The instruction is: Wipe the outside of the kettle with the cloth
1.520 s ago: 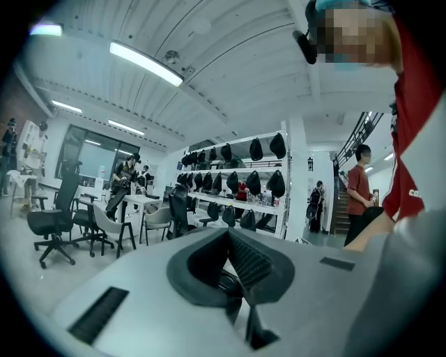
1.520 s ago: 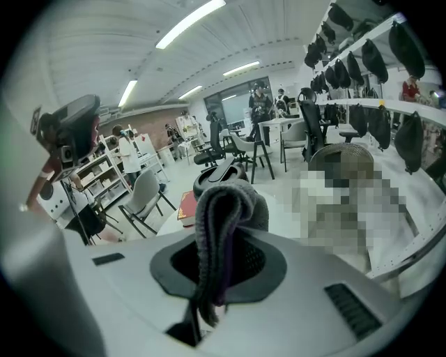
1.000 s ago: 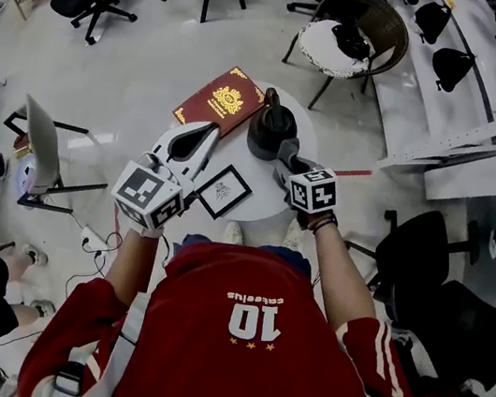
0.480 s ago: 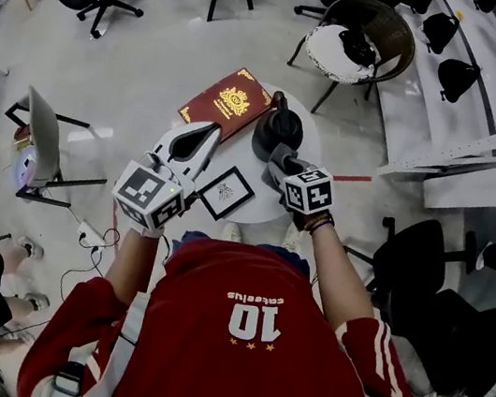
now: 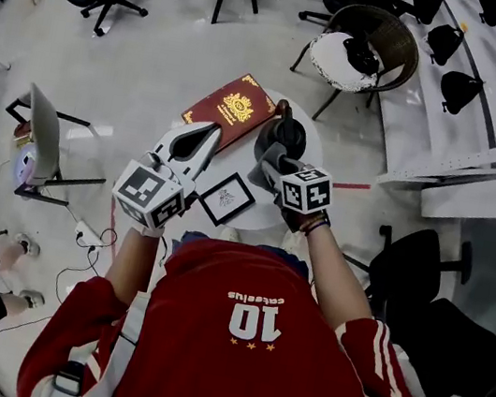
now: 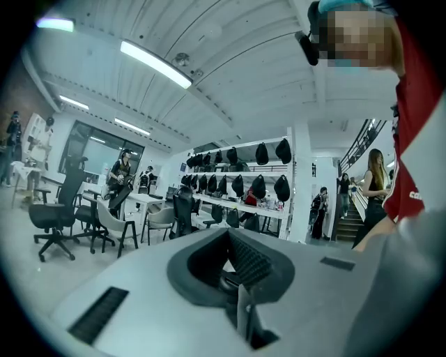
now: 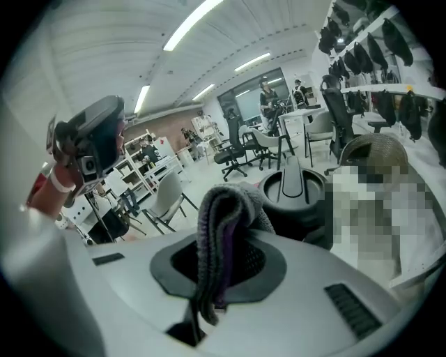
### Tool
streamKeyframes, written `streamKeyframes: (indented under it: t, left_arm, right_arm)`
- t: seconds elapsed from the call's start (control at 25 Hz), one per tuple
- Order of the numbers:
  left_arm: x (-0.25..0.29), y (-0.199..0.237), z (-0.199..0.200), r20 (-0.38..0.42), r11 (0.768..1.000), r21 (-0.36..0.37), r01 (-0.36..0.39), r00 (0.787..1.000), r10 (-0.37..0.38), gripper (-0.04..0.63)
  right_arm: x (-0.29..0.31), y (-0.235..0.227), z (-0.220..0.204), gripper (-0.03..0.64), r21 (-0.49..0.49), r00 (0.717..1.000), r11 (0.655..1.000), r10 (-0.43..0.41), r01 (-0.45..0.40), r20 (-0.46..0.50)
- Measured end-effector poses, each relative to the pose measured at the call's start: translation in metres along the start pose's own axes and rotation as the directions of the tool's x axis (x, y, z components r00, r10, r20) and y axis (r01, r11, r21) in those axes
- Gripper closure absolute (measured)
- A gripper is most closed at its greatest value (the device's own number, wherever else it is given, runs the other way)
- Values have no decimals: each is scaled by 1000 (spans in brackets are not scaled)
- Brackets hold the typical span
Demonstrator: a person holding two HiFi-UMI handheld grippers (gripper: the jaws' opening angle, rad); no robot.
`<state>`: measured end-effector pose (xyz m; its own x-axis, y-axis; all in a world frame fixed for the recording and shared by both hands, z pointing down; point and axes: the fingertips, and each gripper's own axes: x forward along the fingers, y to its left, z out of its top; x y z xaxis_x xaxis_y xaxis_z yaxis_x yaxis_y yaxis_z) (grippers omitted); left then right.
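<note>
Step in hand, as judged: applying cloth to kettle. The right gripper (image 5: pixel 270 157) has its fingers clenched on the bunched cloth (image 7: pixel 221 230). The kettle (image 5: pixel 285 136) stands upright at the far right of the desk (image 5: pixel 263 197), just beyond the cloth. Contact appears likely but cannot be confirmed at this size. The left gripper (image 5: pixel 208 133) hangs over the desk's left side, fingers closed on nothing. The next move calls for pressing the cloth to the kettle's wall and sweeping round it.
</note>
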<state>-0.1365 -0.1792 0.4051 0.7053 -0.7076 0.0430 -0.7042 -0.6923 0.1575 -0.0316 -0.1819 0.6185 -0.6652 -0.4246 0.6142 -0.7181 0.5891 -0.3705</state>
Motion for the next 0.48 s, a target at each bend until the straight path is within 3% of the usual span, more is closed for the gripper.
streamKeyframes:
  t: [0.16, 0.48]
  left_arm:
    - [3, 5, 4, 15, 1000, 6, -3, 1000, 3, 588]
    - [-1, 19, 6, 14, 1000, 6, -27, 1000, 27, 588]
  right_arm:
    - [6, 5, 12, 561, -1, 1000, 1000, 21, -21, 1]
    - [15, 2, 43, 561, 97, 996, 993, 63, -68, 62]
